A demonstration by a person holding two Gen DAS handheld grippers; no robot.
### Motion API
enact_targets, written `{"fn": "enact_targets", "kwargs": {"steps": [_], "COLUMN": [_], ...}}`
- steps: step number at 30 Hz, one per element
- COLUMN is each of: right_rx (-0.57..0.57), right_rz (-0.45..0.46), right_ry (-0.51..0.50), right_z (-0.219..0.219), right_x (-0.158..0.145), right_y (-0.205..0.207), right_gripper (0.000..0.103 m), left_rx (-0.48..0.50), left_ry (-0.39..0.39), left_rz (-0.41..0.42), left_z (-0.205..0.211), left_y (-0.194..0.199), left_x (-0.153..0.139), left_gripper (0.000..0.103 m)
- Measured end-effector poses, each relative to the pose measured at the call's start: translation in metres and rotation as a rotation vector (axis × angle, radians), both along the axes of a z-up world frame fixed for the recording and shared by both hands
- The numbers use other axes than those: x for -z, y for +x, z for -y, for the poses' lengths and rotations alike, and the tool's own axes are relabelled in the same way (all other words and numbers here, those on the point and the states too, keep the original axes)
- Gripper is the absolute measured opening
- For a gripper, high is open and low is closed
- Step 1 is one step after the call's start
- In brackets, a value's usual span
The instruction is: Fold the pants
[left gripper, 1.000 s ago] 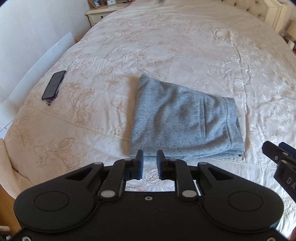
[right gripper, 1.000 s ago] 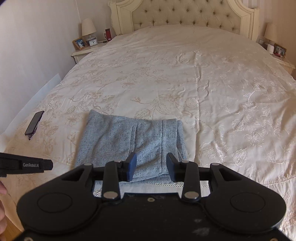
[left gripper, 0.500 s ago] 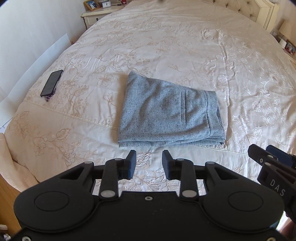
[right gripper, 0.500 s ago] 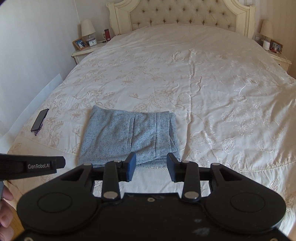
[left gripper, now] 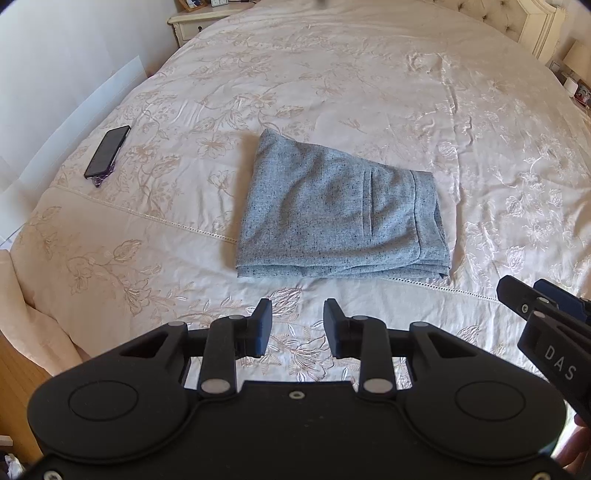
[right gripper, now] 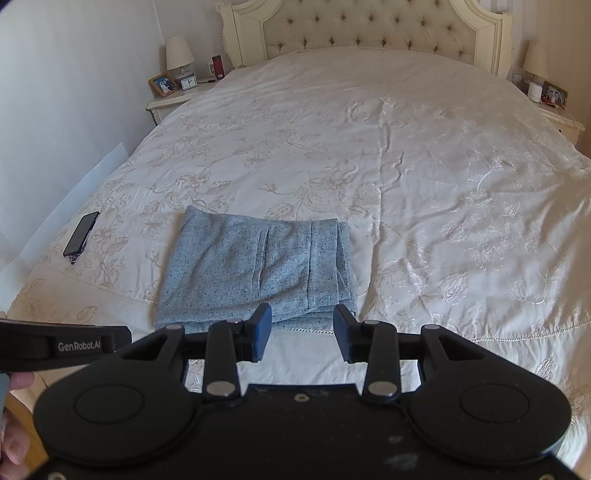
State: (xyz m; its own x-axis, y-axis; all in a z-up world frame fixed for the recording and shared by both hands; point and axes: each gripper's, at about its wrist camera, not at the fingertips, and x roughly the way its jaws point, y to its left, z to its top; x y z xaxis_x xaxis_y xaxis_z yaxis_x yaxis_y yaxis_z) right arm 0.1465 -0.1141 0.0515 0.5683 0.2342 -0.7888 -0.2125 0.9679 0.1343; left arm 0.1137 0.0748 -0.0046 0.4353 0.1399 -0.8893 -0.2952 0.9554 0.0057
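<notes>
In the left wrist view, the left gripper (left gripper: 297, 328) is hovering over the cream bedspread (left gripper: 369, 92), its jaws standing apart with nothing between them and only embroidered cloth showing through the gap. The folded grey pants (left gripper: 332, 214) are lying flat on the bedspread just beyond the fingertips, clear of them, with the stacked layers showing along the near edge and a pocket seam running down the top. A dark phone (left gripper: 107, 151) is resting well to the left of the pants, near the bed's side. The right gripper (left gripper: 543, 306) is poking in at the right edge, its jaw state not readable from here. In the right wrist view, the right gripper (right gripper: 302, 332) is hanging above the near edge of the pants (right gripper: 255, 269), its jaws parted and gripping nothing. The pants are sitting at the foot end of the bed, far from the tufted headboard (right gripper: 369, 29). The phone (right gripper: 81, 233) is lying to their left. A nightstand (right gripper: 173, 99) is carrying a lamp (right gripper: 180, 55).
</notes>
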Motion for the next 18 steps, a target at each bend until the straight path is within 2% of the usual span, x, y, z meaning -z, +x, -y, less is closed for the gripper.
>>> {"fn": "enact_targets", "kwargs": {"steps": [18], "right_rx": [0.004], "right_rz": [-0.006], "right_ry": [0.005], "right_z": [-0.0043], "right_x": [0.0015], "right_y": [0.0025], "right_gripper": [0.04], "left_rx": [0.003], "left_ry": [0.01], "left_rz": [-0.016], "left_z": [-0.0011], "left_y": [0.0004], "left_x": [0.0026], "left_gripper": [0.041]}}
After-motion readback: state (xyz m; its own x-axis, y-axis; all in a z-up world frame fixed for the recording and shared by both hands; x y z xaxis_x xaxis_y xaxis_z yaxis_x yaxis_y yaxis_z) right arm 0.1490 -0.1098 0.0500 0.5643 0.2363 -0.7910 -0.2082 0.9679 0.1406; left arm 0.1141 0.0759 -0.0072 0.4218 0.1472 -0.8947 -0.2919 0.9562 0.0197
